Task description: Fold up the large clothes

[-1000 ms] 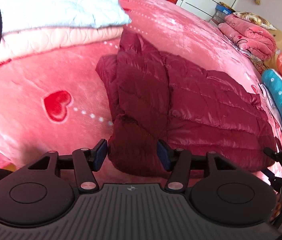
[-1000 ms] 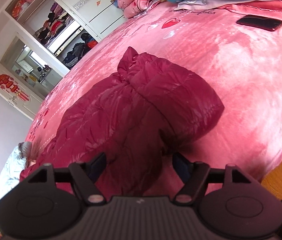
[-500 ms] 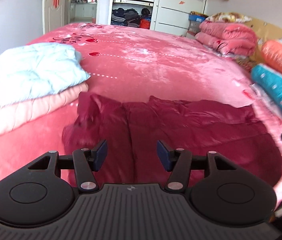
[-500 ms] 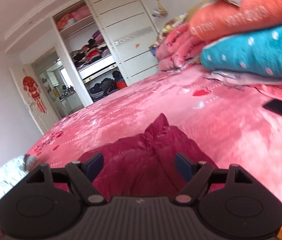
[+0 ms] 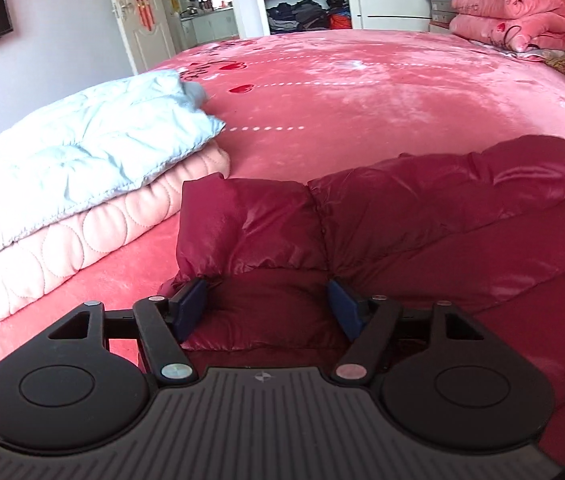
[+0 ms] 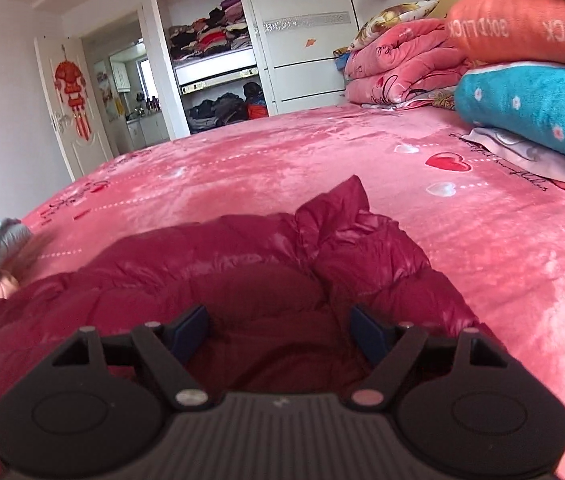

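Left wrist view: your left gripper (image 5: 266, 304) has dropped low to the near edge of the dark red puffer jacket (image 5: 422, 232) on the pink bedspread (image 5: 342, 92), and its jaws are opening around a padded fold, not yet pinching. Your right gripper (image 6: 278, 330) has levelled out too, wide apart over the jacket's other end, holding nothing. You look set for the next fold.

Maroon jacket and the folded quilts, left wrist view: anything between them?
Nothing. In the left wrist view only bare pink bedspread shows between the maroon jacket and the stacked quilts; the jacket's far corner nearly meets them.
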{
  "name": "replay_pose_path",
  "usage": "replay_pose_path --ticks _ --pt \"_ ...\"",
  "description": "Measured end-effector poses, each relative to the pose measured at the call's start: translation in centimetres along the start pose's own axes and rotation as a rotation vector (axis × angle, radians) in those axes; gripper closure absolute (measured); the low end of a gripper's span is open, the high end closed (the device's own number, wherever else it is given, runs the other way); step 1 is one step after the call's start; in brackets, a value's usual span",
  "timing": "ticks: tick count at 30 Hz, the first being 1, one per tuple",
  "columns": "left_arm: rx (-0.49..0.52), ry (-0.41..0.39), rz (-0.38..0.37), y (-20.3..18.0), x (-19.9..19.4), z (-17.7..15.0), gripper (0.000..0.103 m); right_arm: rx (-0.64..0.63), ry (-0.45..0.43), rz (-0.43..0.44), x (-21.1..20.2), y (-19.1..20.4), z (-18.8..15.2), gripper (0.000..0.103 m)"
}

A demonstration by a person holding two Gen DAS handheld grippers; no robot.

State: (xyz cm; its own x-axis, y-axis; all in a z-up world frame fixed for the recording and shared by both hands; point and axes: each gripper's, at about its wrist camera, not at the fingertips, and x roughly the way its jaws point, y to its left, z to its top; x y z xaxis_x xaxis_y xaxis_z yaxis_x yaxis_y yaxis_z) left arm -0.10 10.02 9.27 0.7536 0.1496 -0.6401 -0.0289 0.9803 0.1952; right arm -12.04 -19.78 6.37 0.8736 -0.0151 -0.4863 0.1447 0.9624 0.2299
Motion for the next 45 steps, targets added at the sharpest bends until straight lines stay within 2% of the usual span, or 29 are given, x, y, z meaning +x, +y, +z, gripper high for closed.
replay_pose_path --ticks 8,11,14,17,20,22,24,27,31,35,40,45 --pt "-0.047 -0.014 0.016 0.4 1.2 -1.4 0.009 -0.06 0.078 -0.009 4.0 1.2 -0.4 0.017" --pt "-0.064 -0.015 0.013 1.0 1.2 -1.5 0.007 -0.047 0.1 0.017 4.6 0.7 -0.7 0.015" --pt "-0.068 -0.02 0.01 1.1 0.2 -1.3 0.007 -0.036 0.106 0.031 4.5 0.3 -0.7 0.015" --pt "-0.086 -0.022 -0.014 1.9 -1.1 -1.3 0.012 -0.022 0.12 0.061 3.9 -0.1 -0.2 0.013" --pt "-0.161 -0.031 -0.078 3.6 -3.1 -0.5 0.012 0.042 0.122 0.116 2.2 -1.1 1.1 0.011" --pt "-0.21 -0.031 -0.121 5.1 -4.7 0.0 0.003 0.079 0.093 0.146 0.5 -2.2 1.9 0.006" --pt "-0.257 -0.024 -0.152 7.0 -5.9 0.4 0.003 0.094 0.06 0.145 -0.9 -3.4 2.7 0.001" --pt "-0.342 0.027 -0.187 10.2 -6.5 0.5 0.001 0.157 0.066 0.123 -1.4 -6.0 4.0 0.001" --pt "-0.473 0.111 -0.28 13.7 -5.5 -0.2 0.001 0.3 0.141 0.117 0.0 -9.8 4.2 0.001" --pt "-0.569 0.174 -0.364 15.5 -4.0 -1.8 0.001 0.369 0.248 0.204 2.6 -11.9 3.4 0.001" --pt "-0.6 0.209 -0.437 16.2 -2.3 -3.2 0.001 0.432 0.273 0.265 3.7 -14.0 2.4 0.001" --pt "-0.628 0.233 -0.568 15.9 0.4 -4.0 0.001 0.467 0.322 0.378 4.8 -15.5 2.7 0.0"
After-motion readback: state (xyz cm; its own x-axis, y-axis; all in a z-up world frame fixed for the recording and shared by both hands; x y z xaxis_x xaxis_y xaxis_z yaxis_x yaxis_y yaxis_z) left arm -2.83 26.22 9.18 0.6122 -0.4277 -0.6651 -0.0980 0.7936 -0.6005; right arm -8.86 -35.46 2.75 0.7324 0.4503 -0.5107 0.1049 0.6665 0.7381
